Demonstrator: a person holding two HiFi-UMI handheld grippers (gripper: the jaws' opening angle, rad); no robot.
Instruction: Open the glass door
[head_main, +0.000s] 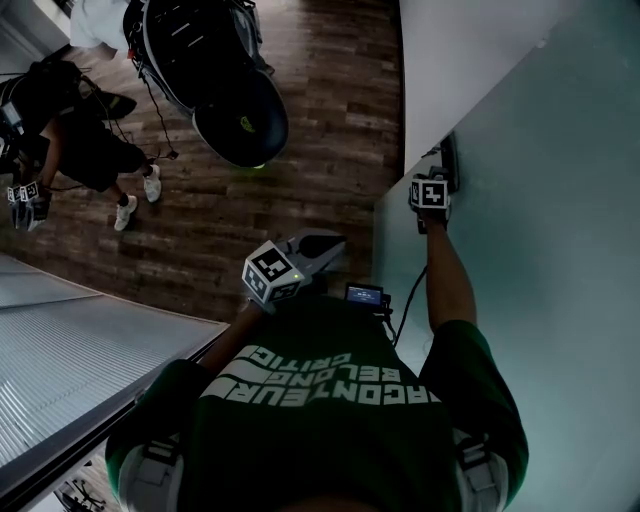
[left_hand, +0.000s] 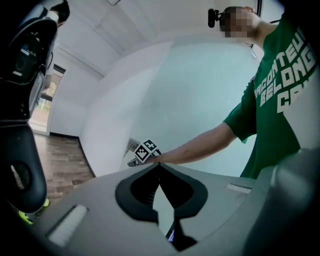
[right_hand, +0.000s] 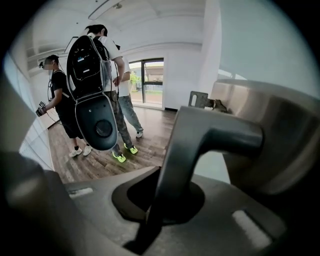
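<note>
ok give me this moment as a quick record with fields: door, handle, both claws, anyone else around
door: frosted glass door, on the person's right
handle: grey lever handle at the door's edge
right claw: shut on the lever handle
left claw: jaws together, nothing between them, near the person's chest
floor: wood planks
others: bystanders standing on the planks, one carrying a large black pack

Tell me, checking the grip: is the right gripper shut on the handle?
Shut: the right gripper clamps the handle between its jaws.
</note>
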